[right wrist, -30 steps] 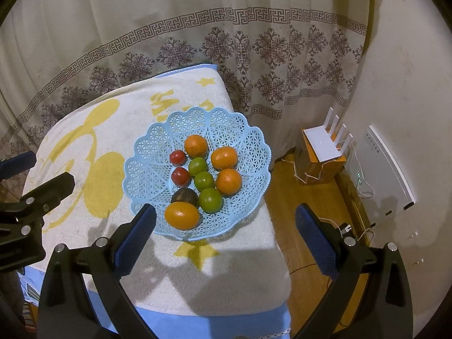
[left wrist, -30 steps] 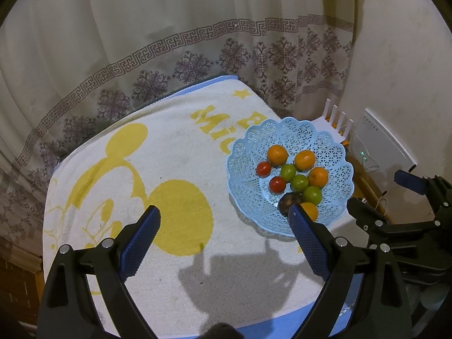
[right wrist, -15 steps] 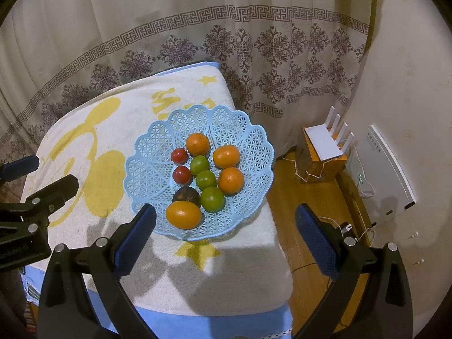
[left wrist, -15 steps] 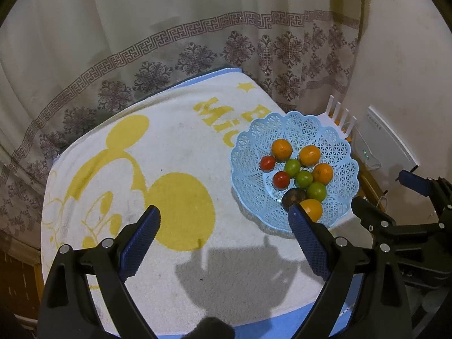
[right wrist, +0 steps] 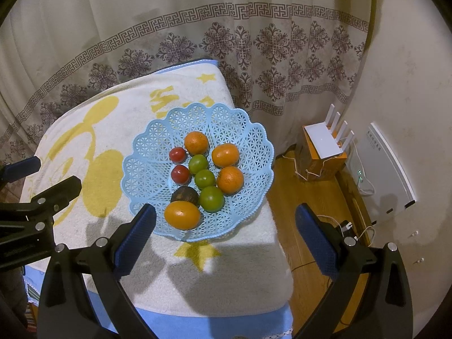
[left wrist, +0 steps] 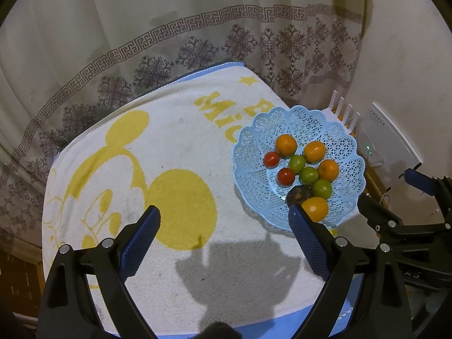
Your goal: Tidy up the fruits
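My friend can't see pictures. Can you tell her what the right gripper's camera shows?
A blue basket of small orange, green, red and dark fruits sits on a cartoon towel, near its right edge. The open right gripper hovers just above it, holding nothing. A patterned curtain hangs behind.

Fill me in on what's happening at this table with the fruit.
A person holds a two-finger gripper in each hand above a towel-covered table. Both the left gripper and the right gripper are open and hold nothing. All the fruit sits in the blue basket: four orange fruits, three green ones, two red ones and one dark one. The right gripper hangs nearest the basket's front edge, by the closest orange fruit. No fruit has been taken out yet.
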### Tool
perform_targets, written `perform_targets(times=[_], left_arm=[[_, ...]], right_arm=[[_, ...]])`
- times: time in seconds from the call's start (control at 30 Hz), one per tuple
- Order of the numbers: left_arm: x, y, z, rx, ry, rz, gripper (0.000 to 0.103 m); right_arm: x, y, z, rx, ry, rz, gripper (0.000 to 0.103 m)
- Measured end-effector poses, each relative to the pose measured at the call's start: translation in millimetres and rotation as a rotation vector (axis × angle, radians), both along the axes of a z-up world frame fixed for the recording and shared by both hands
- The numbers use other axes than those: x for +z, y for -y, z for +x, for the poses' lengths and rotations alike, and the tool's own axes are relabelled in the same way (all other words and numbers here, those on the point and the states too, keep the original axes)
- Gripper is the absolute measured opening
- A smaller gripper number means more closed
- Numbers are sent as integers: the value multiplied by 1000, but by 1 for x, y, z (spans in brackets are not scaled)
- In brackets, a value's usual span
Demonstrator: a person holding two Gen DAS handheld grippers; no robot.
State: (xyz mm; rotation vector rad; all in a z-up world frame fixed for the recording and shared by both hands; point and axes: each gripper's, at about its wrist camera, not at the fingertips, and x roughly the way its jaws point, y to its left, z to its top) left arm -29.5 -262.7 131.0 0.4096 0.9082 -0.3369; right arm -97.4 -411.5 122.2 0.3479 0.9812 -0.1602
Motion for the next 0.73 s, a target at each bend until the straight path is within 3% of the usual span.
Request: perform_targets(times=[0.5,0.73], left_arm=[[-6,7,2,-31,-12,3,91],[-8,-9,11,26,-50,-8,91]], right_arm=[[-11,4,1,-20,-28,9,100],[-11,-4,10,-4,-33,18,100]])
